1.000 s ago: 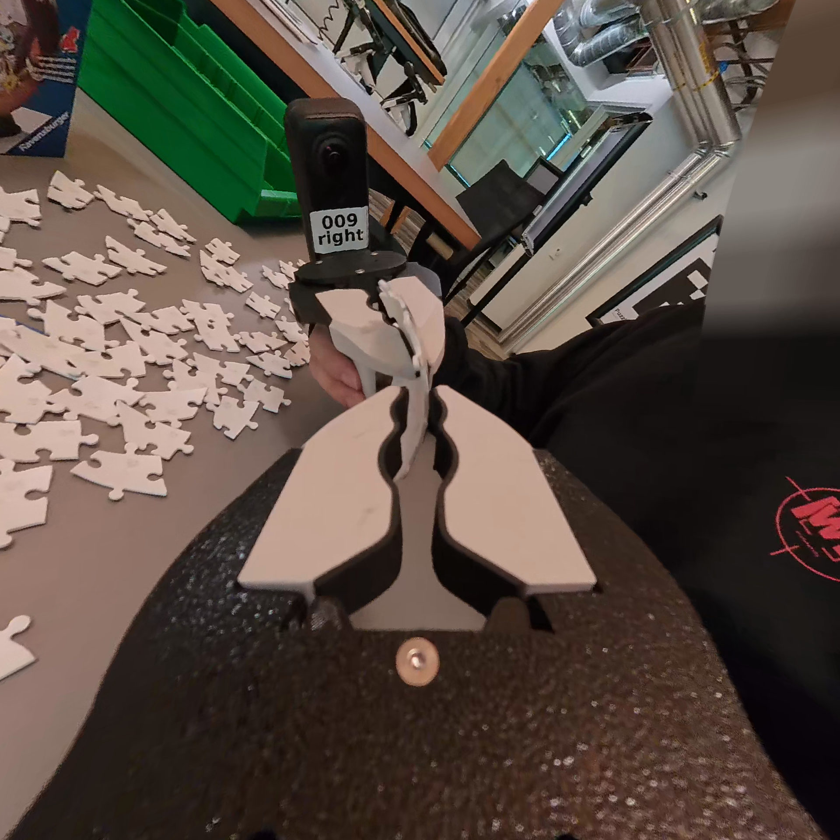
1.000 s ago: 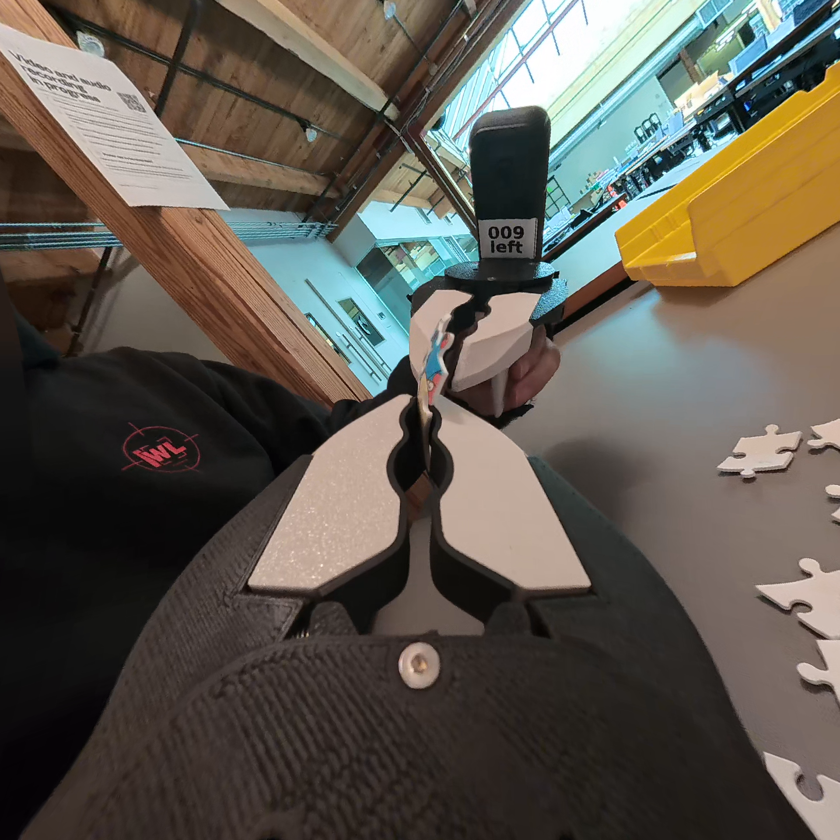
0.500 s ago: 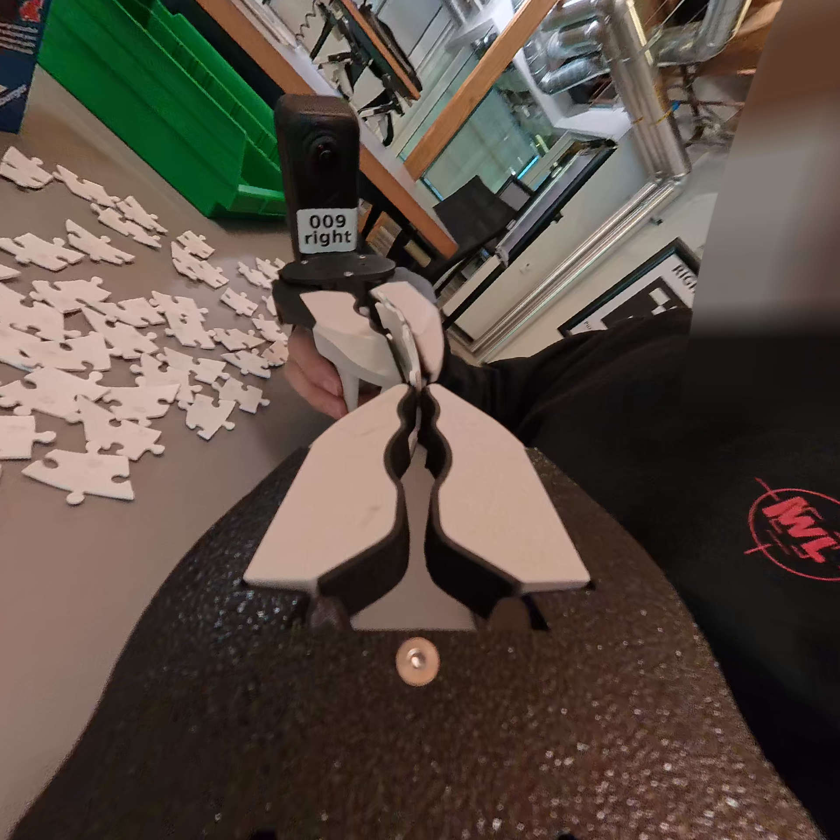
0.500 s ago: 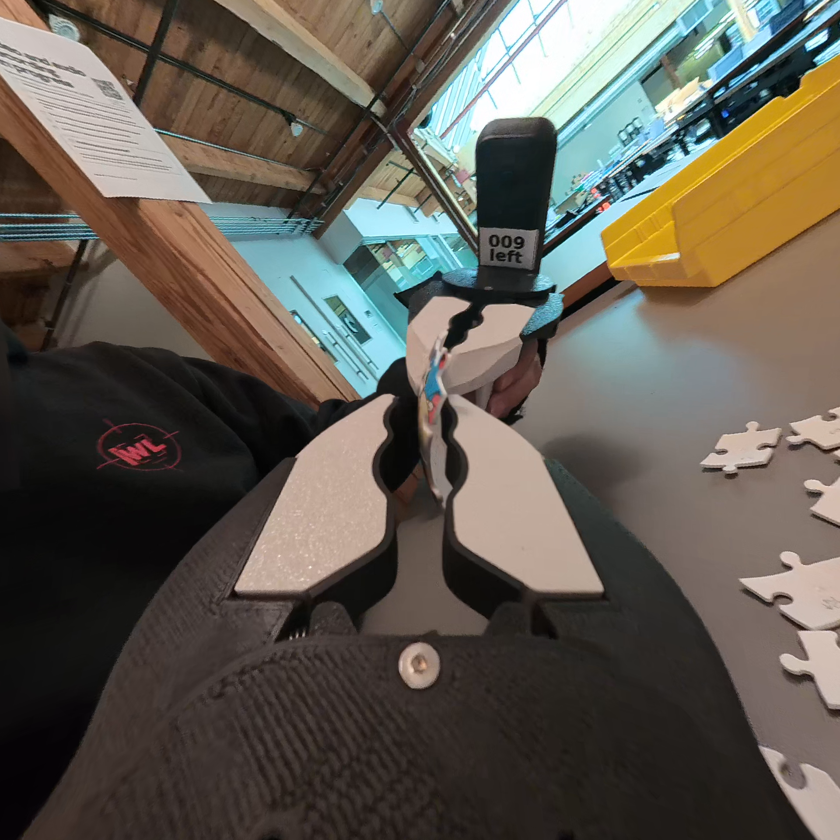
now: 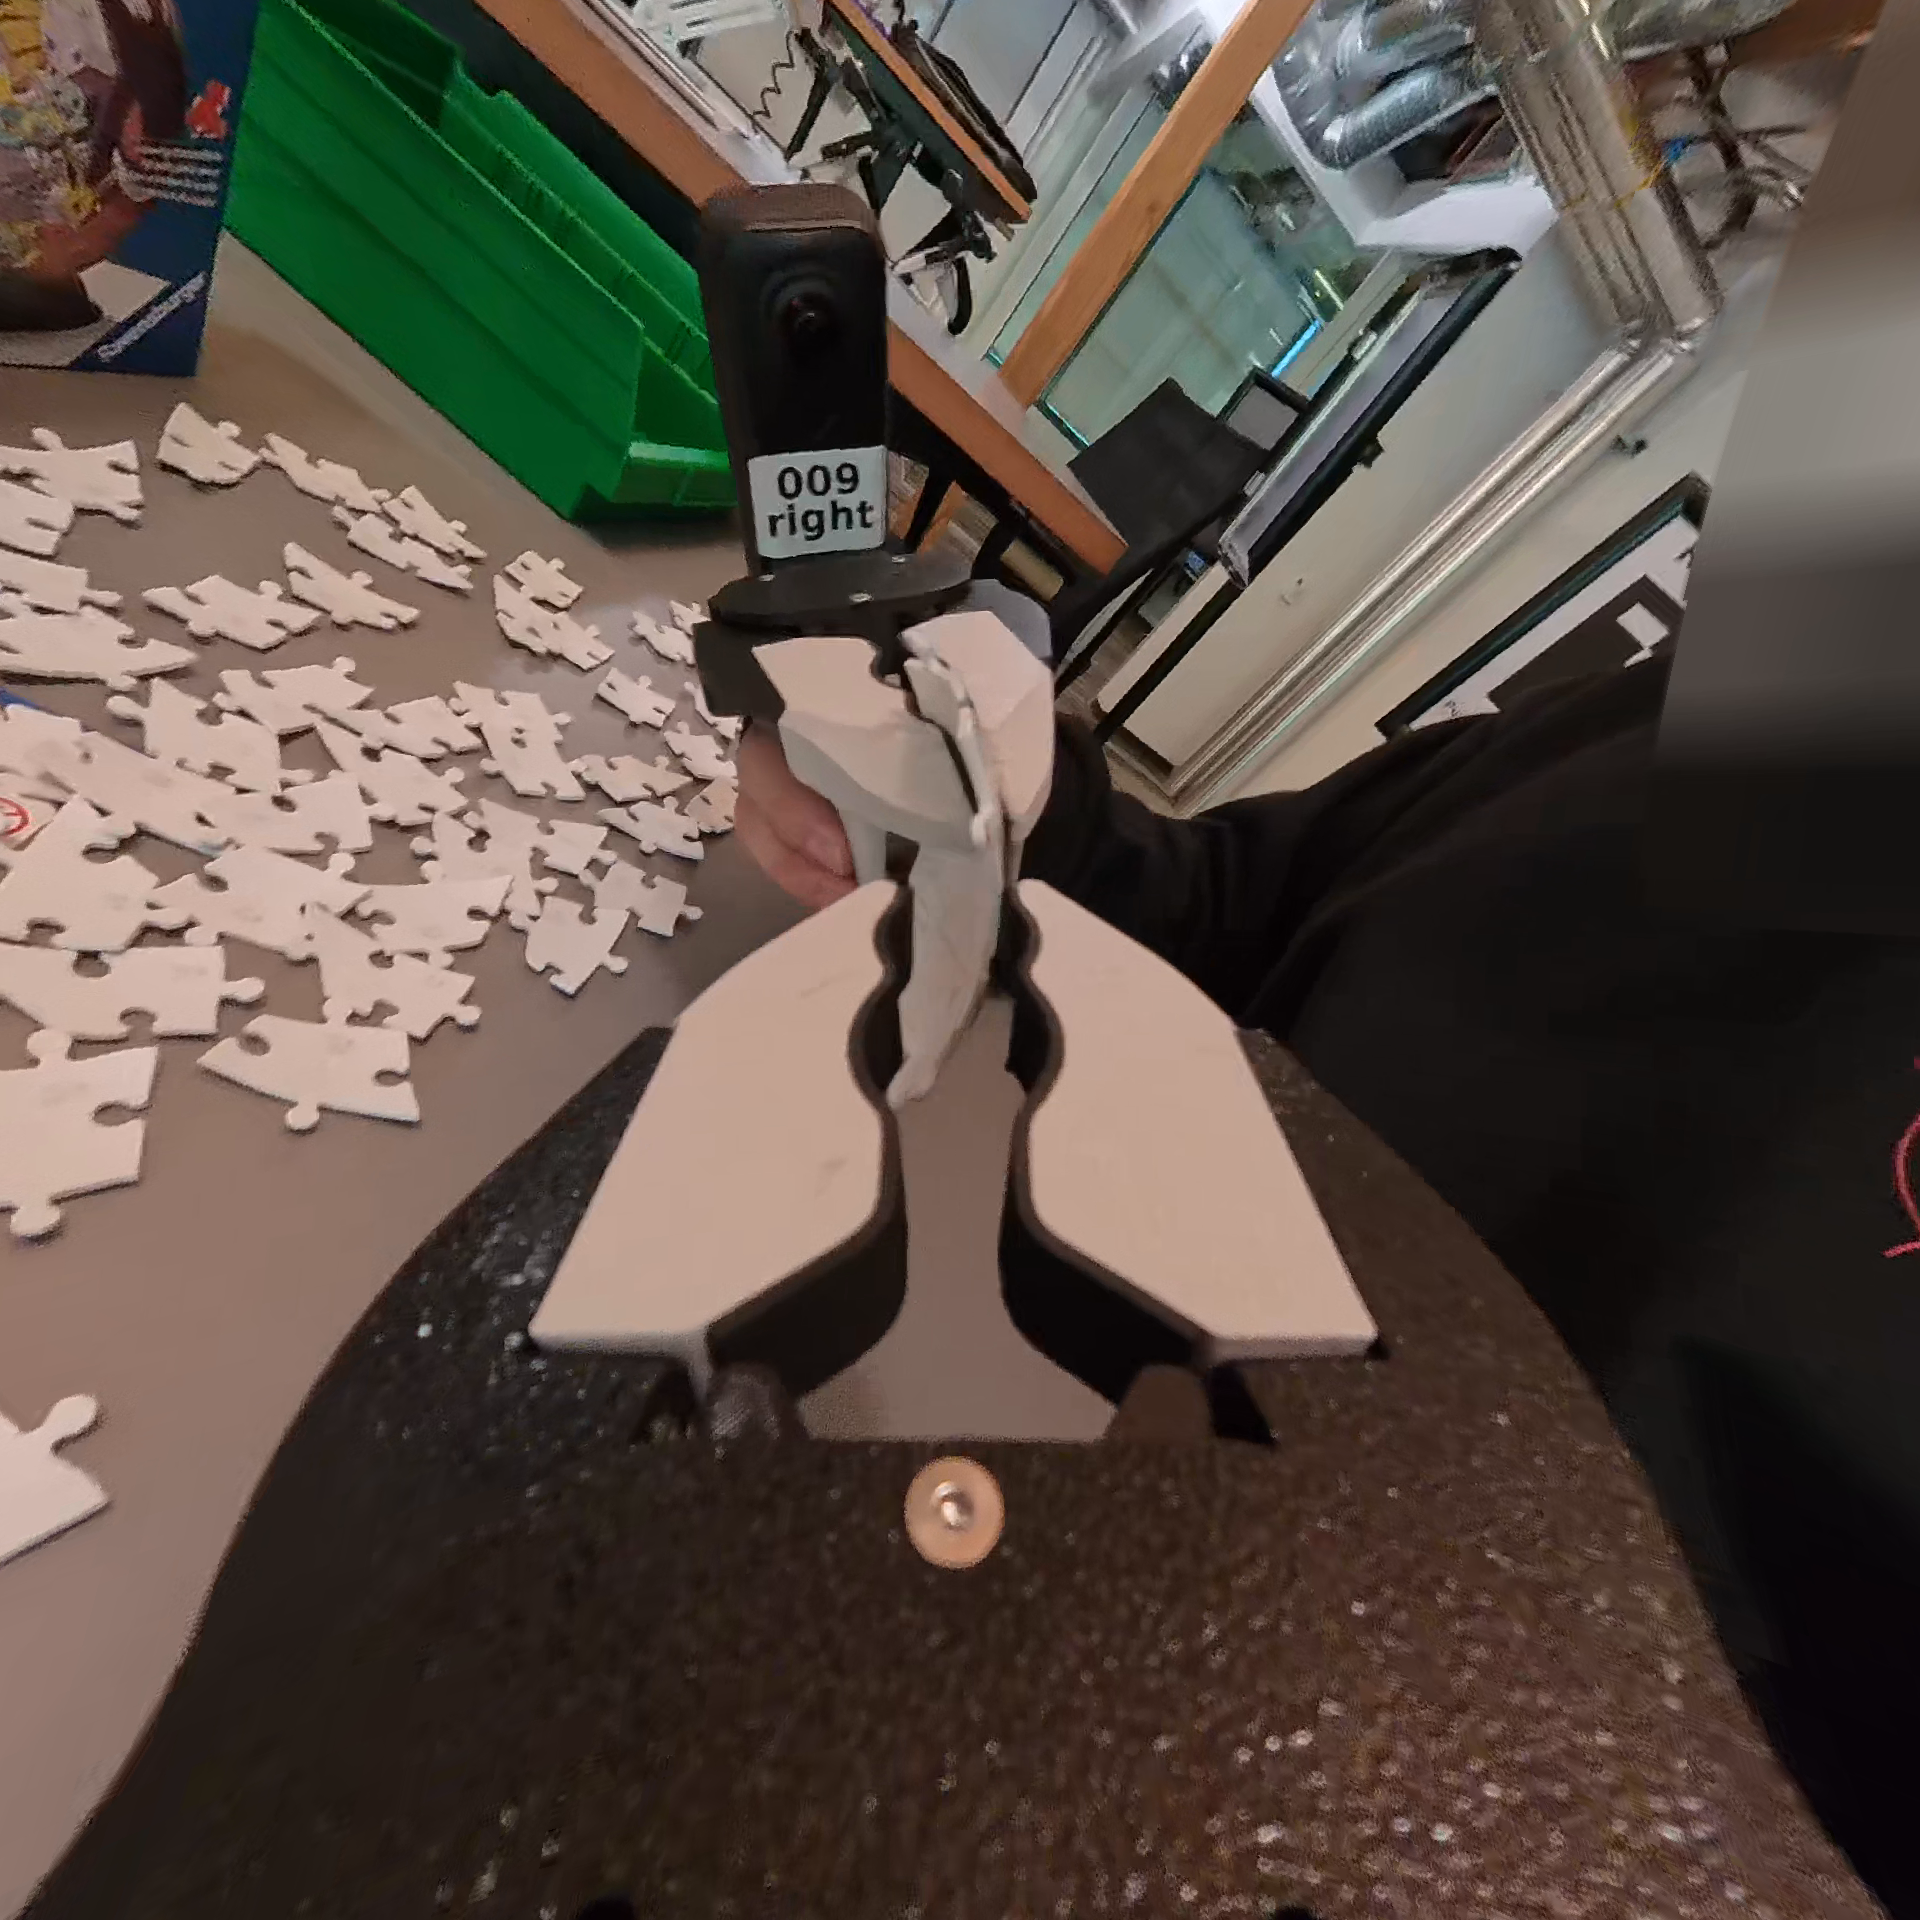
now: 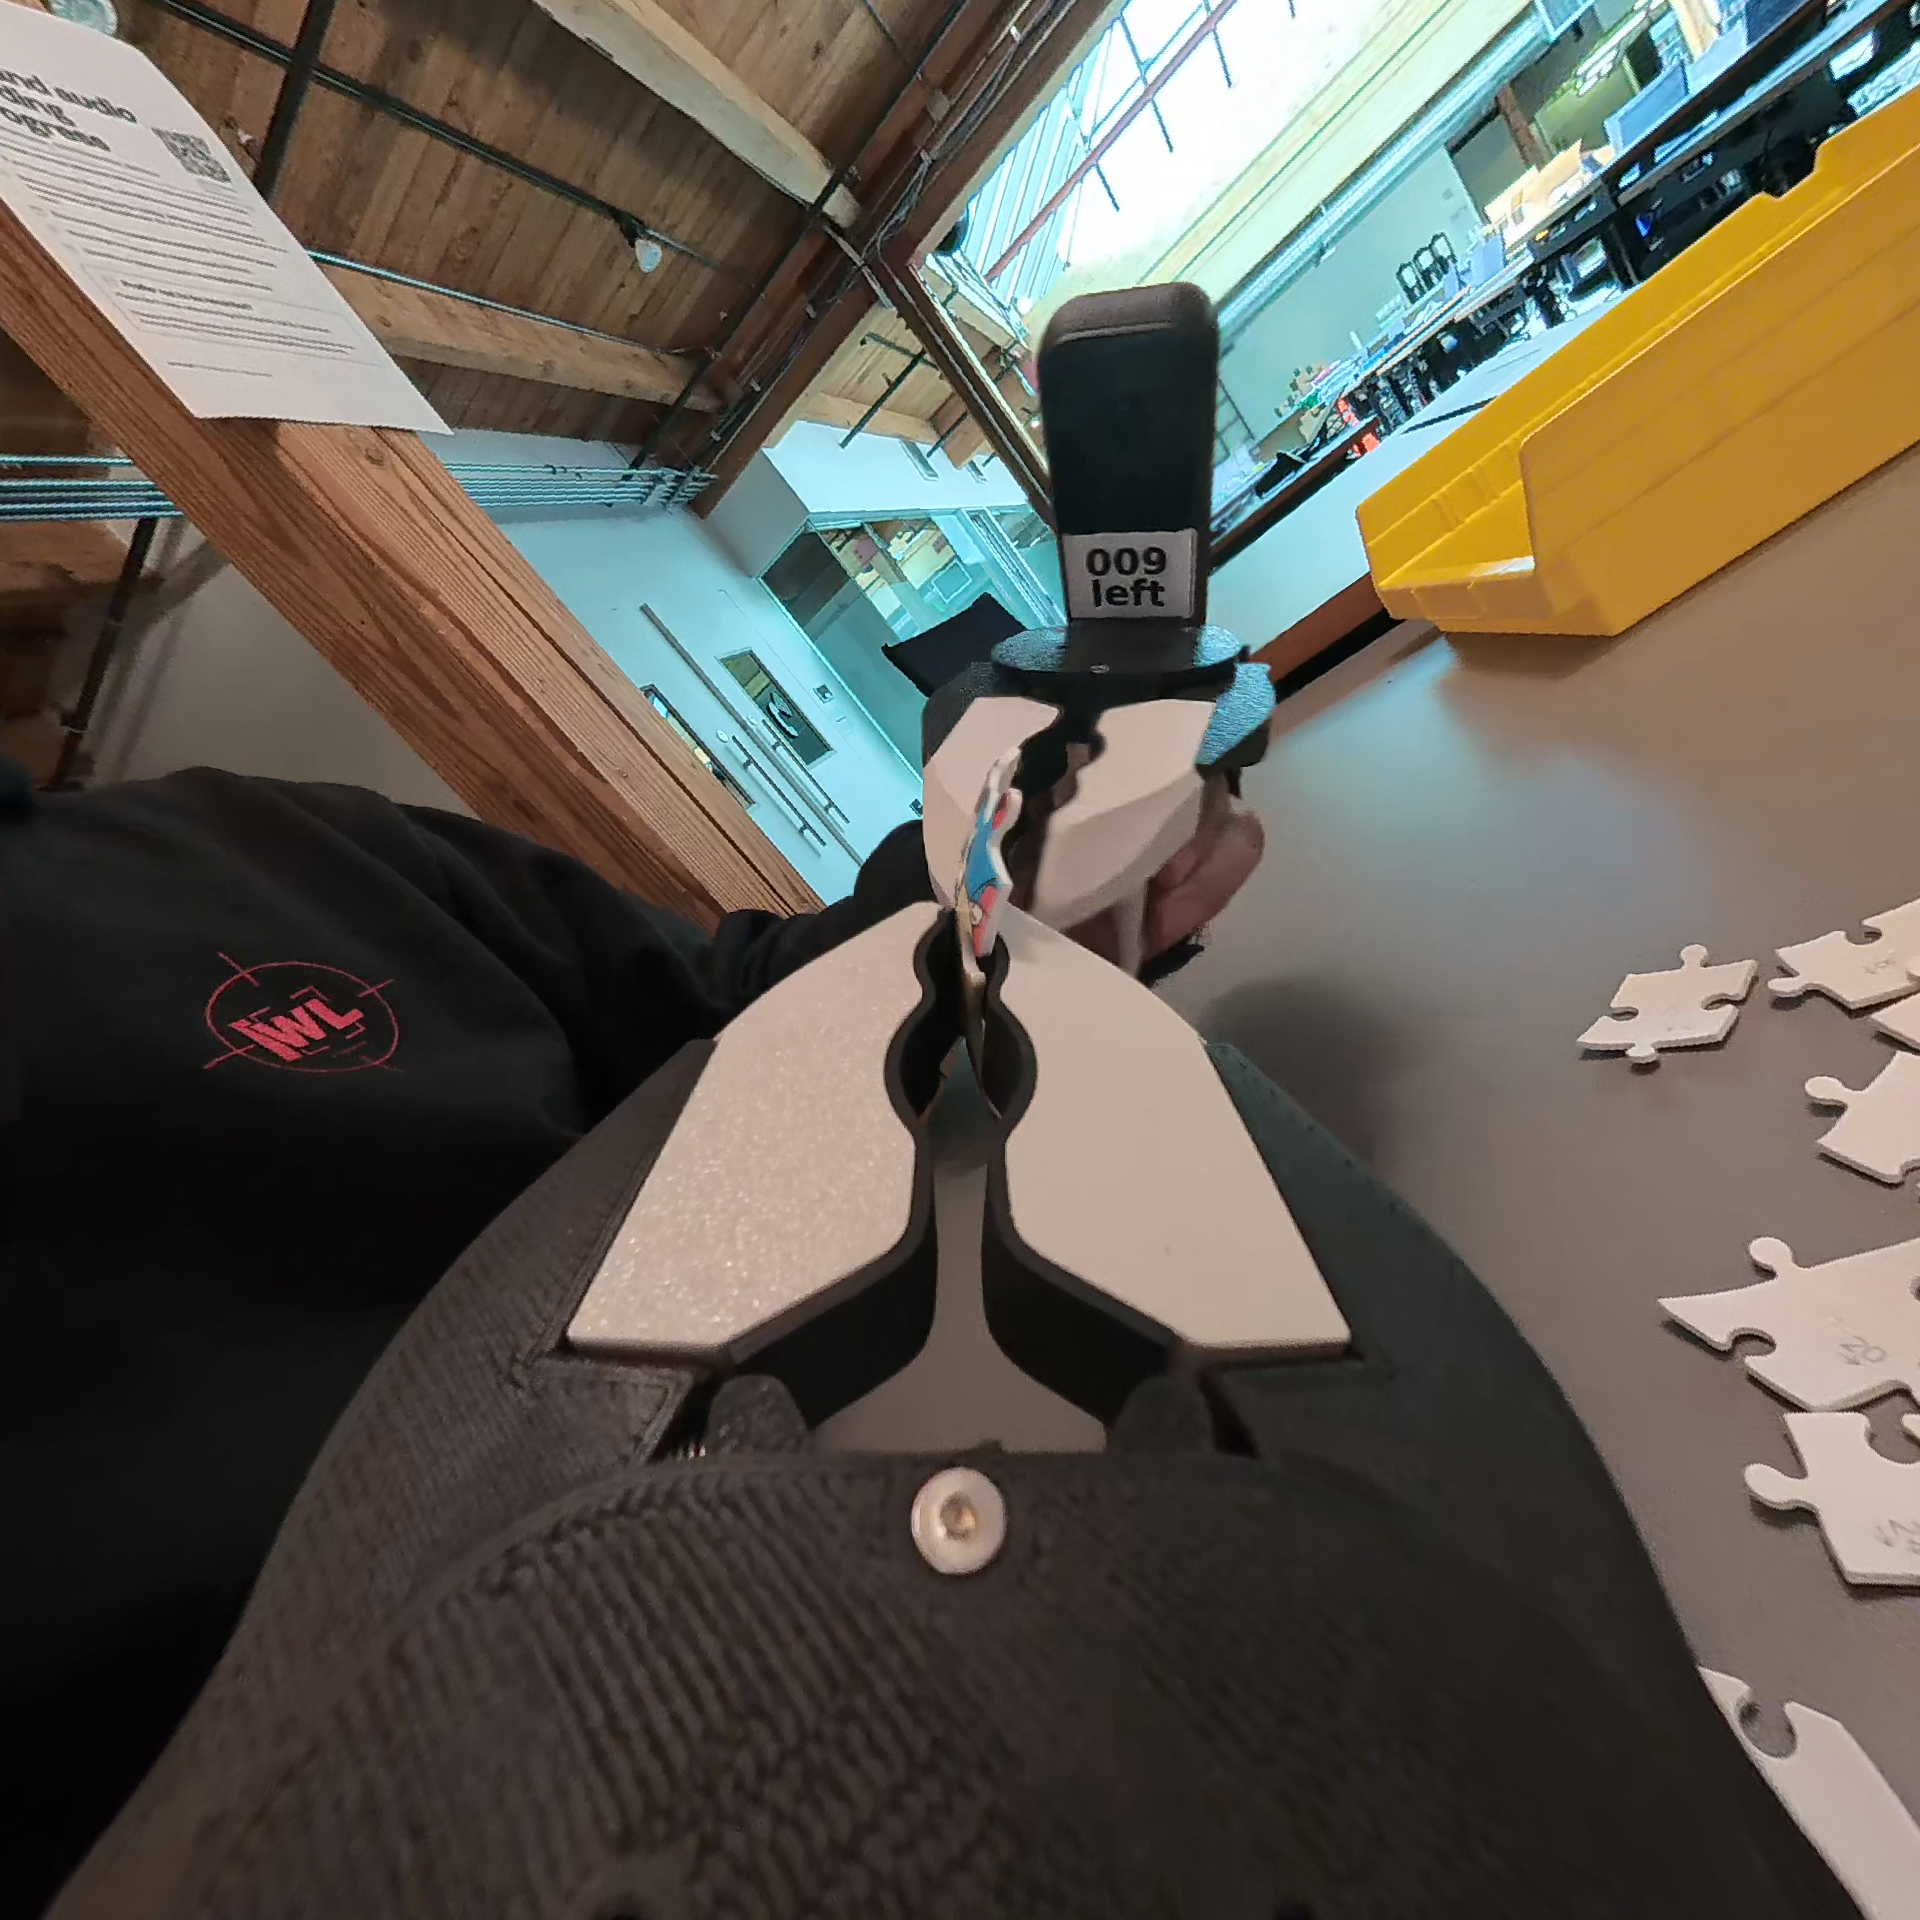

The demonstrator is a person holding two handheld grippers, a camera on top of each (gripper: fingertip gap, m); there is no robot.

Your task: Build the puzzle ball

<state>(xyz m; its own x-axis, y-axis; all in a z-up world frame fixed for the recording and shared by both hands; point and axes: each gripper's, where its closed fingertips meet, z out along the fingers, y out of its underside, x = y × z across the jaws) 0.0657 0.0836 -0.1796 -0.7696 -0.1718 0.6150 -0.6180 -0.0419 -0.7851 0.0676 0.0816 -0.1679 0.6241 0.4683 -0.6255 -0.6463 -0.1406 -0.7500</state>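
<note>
Two joined puzzle pieces (image 5: 951,935): light, thin, stiff, bendable at joint. Right hand-held gripper (image 6: 961,997) pinches edge; left hand-held gripper (image 5: 940,1029) slack around it.

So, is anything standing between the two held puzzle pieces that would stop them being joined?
Nothing visible does. The white piece at the left claw appears to meet the second piece in the right claw, in mid-air. The loose pieces lie aside on the table.
</note>
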